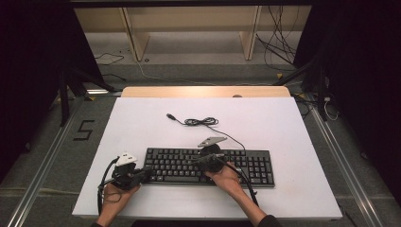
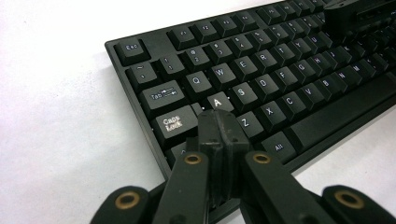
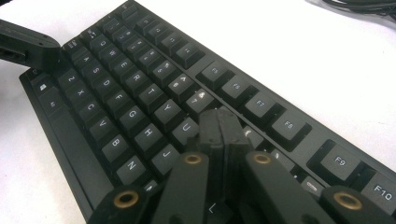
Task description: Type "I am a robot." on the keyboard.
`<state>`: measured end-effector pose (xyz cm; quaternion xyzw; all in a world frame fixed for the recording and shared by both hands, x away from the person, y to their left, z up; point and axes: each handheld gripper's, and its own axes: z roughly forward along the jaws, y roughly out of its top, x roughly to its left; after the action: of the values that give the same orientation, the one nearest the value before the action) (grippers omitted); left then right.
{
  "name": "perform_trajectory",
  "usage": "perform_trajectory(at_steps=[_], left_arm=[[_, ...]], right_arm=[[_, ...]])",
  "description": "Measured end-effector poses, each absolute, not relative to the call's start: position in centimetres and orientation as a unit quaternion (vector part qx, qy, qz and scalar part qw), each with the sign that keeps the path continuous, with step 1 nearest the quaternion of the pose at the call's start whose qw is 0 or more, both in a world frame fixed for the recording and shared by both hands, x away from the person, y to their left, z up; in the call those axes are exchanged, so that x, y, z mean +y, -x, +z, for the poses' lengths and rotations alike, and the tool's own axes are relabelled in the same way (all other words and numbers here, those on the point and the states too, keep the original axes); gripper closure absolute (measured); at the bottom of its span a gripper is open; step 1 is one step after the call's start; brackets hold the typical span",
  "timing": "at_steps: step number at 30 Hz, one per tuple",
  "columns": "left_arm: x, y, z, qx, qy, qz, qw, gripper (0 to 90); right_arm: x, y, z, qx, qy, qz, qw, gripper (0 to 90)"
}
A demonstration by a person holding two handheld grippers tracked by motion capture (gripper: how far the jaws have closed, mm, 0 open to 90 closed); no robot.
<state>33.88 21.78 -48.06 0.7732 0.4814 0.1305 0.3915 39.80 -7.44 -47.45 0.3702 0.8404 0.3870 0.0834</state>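
Keyboard (image 1: pixel 208 166) lying flat on white table (image 1: pixel 142 127), sitting toward 6 o'clock of the tabletop, long side running 9 to 3, its cable (image 1: pixel 201 122) coiling away toward 12 o'clock. Left gripper (image 1: pixel 142 174) is hovering at the keyboard's 9 o'clock end, jaws pressed fully together with nothing between them; in the left gripper view the closed tips (image 2: pixel 219 122) are sitting over the A key (image 2: pixel 216 101), beside Caps Lock (image 2: pixel 173 123). Right gripper (image 1: pixel 201 161) is resting over the middle rows, jaws likewise pinched together and empty; in the right gripper view its tips (image 3: pixel 220 125) are pointing near the U key (image 3: pixel 186 127). Whether either tip is actually touching a key is not clear. Likely typing with closed tips as pokers. Keyboard is looking like rigid plastic, fairly light, liable to be sliding on the smooth table if pushed sideways; keys are small, springy, easy to mis-hit. Better to be pressing straight down on one keycap centre; for moving it, grabbing the short edges or front rim, not the cable.
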Motion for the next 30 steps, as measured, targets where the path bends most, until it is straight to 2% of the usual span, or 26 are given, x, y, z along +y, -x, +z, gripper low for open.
perform_trajectory(at_steps=[23,30], left_arm=[[21.66,-33.93,-48.27,0.485,-0.776,0.125,0.383,89.1],[21.64,-33.84,-48.12,0.484,-0.773,0.13,0.389,87.2]], right_arm=[[-7.29,-39.64,-47.86,0.842,-0.369,0.384,0.09,90.0],[-7.52,-39.7,-47.67,0.836,-0.376,0.391,0.079,90.0]])
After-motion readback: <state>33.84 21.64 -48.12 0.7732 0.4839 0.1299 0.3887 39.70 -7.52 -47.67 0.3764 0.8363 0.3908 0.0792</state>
